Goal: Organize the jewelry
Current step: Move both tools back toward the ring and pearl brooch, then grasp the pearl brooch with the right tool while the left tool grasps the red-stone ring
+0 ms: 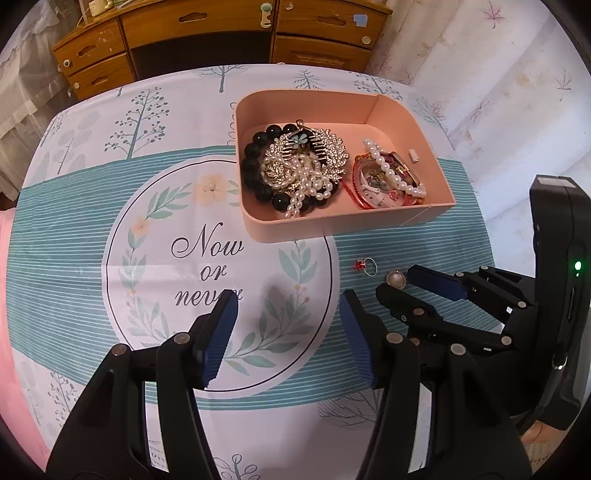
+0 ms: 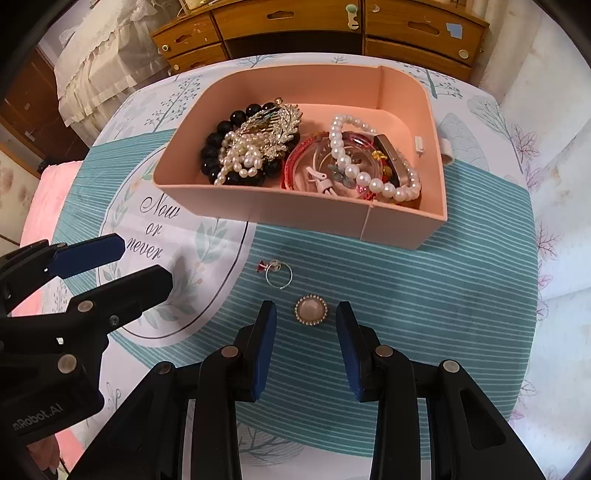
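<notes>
A pink box (image 1: 332, 225) (image 2: 314, 218) on the patterned tablecloth holds black beads (image 1: 255, 173), a silver leaf comb (image 1: 314, 147), pearl strands (image 2: 347, 162) and red bangles (image 2: 295, 162). In front of it lie a thin ring with a red stone (image 2: 277, 273) (image 1: 367, 266) and a round pearl brooch (image 2: 311, 310) (image 1: 396, 279). My right gripper (image 2: 306, 308) stands open, its blue pads either side of the brooch and clear of it. My left gripper (image 1: 288, 299) is open over the printed circle with nothing between its fingers. The right gripper (image 1: 400, 286) shows in the left view too.
A wooden dresser (image 1: 207, 33) with drawers stands beyond the table's far edge. Pink bedding (image 2: 40, 195) lies to the left and a pale leaf-print curtain (image 1: 498, 85) hangs to the right. The table's round edge curves close behind the box.
</notes>
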A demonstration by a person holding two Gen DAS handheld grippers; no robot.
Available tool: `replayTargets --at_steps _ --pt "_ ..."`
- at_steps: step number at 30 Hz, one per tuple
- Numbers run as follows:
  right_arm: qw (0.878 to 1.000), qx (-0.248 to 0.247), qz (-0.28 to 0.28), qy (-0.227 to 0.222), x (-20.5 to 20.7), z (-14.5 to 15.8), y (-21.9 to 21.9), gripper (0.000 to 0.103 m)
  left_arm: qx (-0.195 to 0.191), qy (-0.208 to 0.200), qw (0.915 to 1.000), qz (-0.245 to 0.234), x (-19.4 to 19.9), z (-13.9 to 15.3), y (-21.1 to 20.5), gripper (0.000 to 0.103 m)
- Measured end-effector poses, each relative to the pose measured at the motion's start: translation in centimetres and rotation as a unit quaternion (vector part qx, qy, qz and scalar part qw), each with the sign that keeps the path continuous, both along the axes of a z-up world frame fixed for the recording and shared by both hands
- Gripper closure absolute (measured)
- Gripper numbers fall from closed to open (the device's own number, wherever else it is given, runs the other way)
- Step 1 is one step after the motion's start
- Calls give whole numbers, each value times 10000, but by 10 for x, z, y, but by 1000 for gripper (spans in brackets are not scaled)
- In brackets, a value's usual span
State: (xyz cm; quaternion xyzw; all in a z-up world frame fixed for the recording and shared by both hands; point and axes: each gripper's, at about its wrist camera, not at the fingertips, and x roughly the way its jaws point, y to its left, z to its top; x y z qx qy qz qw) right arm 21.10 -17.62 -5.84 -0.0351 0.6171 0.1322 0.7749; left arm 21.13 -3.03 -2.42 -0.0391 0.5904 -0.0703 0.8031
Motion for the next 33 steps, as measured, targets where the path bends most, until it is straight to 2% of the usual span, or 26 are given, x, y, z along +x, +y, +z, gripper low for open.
replayTargets --at_steps 8,17,26,33 --pt "9997 -216 83 -85 0 -1 9 69 14 72 10000 -1 -1 -5 -1 49" --pt "9992 -351 32 -204 -5 -1 7 83 53 100 9999 -18 0 -9 -2 49" --pt "9996 -131 -197 -160 -7 2 -19 84 -53 144 9999 -54 2 -10 -13 49" --pt "9990 -82 -412 -143 -12 4 -50 84 -144 111 9997 -159 12 -13 -39 49"
